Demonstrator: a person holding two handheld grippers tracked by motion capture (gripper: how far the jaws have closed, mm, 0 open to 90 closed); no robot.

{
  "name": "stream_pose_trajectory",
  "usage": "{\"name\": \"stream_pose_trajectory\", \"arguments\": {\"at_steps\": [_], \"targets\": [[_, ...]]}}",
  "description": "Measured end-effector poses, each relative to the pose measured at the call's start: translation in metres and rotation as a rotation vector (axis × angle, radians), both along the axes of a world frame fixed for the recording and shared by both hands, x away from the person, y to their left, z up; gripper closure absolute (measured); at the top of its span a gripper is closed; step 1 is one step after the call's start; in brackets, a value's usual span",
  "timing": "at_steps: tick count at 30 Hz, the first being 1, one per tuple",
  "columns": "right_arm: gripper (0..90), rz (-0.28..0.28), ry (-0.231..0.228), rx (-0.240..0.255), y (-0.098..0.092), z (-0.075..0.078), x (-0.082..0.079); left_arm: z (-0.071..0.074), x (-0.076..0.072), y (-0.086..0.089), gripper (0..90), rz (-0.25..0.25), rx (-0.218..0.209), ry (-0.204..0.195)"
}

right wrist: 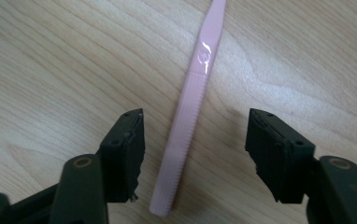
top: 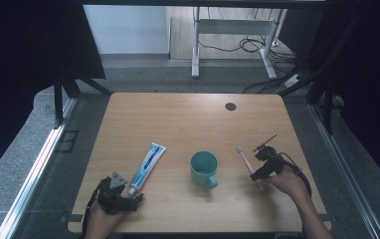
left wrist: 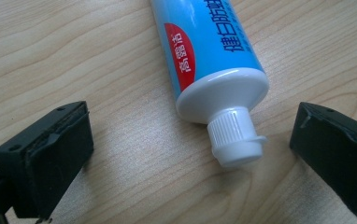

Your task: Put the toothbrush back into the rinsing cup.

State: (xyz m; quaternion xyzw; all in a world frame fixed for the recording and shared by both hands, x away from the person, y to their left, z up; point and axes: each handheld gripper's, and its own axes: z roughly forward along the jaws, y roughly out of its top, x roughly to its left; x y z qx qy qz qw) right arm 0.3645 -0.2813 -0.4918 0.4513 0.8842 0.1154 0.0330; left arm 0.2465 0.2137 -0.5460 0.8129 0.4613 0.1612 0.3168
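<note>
Toothpaste tube [top: 146,167] lies left of the teal cup [top: 204,169] on bare table [top: 188,119]; the left gripper [left wrist: 190,140] stands spread around its cap, untouching; the right gripper [right wrist: 195,154] straddles the pink toothbrush [right wrist: 190,112], also spread

Grey floor [top: 143,74], white desk frame [top: 233,30] behind

Between your right gripper [right wrist: 193,154] and your left gripper [left wrist: 186,154] the teal mug [top: 204,169] stands alone, with bare tabletop [top: 188,119] beyond it to the far edge. The pink toothbrush [right wrist: 188,126] lies between the right jaws with wood showing on both sides of its handle. The toothpaste tube [left wrist: 214,60] has its white cap [left wrist: 235,137] between the left jaws, clear of both pads.
</note>
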Motion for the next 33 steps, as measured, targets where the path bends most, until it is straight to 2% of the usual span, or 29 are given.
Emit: {"name": "stream_pose_trajectory", "arguments": {"at_steps": [13,21,33], "targets": [[55.4,0.014,0.064,-0.072,0.018,0.005,0.02,0.0,0.0,0.0,0.0,0.0,0.0,0.0],[64.8,0.014,0.113,-0.085,0.026,0.0,0.03,0.0,0.0,0.0,0.0,0.0,0.0,0.0],[69.4,0.001,0.136,-0.117,0.032,-0.005,0.04,0.0,0.0,0.0,0.0,0.0,0.0,0.0]]}}
